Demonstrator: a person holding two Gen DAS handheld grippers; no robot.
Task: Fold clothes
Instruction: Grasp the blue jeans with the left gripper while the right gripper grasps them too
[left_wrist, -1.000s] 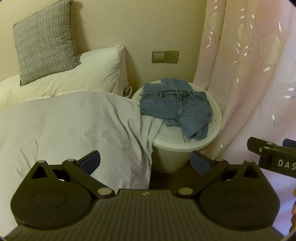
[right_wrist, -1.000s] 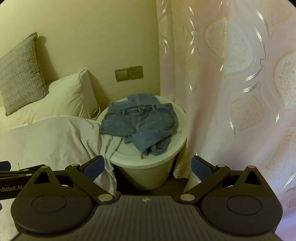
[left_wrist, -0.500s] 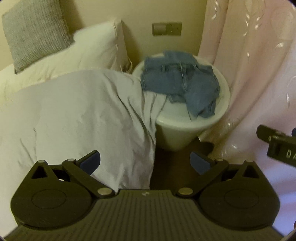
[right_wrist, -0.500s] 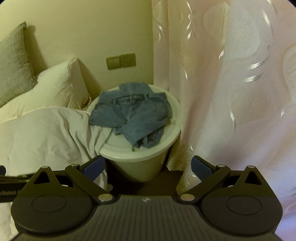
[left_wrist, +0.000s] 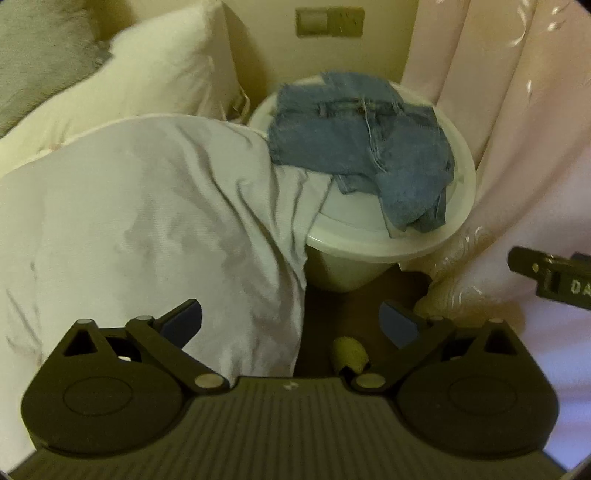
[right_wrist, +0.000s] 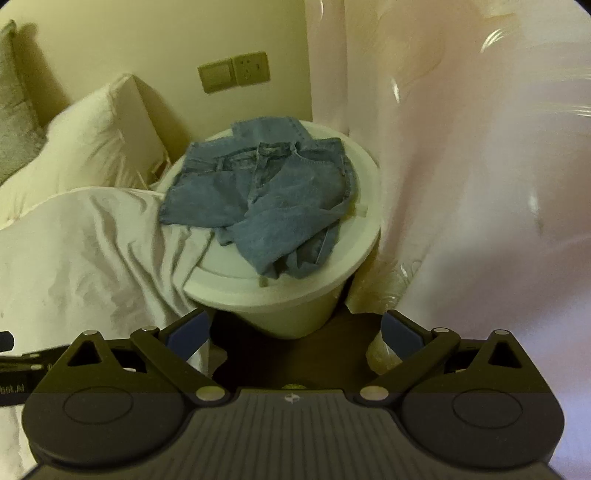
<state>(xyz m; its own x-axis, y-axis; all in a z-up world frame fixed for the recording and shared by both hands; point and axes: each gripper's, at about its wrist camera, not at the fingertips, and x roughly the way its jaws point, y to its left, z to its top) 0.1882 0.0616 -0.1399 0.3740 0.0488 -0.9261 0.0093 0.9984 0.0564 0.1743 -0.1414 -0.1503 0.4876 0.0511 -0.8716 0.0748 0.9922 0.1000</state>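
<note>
Since the earlier frames both grippers had dropped and tipped downward toward the corner, so the round white stand (left_wrist: 399, 236) with the denim shorts (left_wrist: 362, 147) filled more of each view and the floor below came into sight; this read as an approach, with no fold yet begun. In the left wrist view, the left gripper (left_wrist: 291, 321) was spread wide with nothing between its blue pads, though its jaws were just beginning to close. The shorts lay crumpled on top of the stand, waistband toward the wall, one leg folded over and hanging near the stand's front rim. The denim looked stiff and faded, with raised seams that should give firm edges to pinch. Left of the stand, a soft wrinkled grey duvet (left_wrist: 147, 206) draped over its rim, touching the shorts' left edge, and a plump white pillow (left_wrist: 147, 66) sat behind it. Right of the stand hung a glossy pink curtain (left_wrist: 517, 129). In the right wrist view, the right gripper (right_wrist: 295, 328) was likewise spread and empty, poised in front of the stand's smooth tapered base. The shorts (right_wrist: 266, 192) covered most of the stand's flat top (right_wrist: 325, 273), and they would probably need spreading flat before any fold.
</note>
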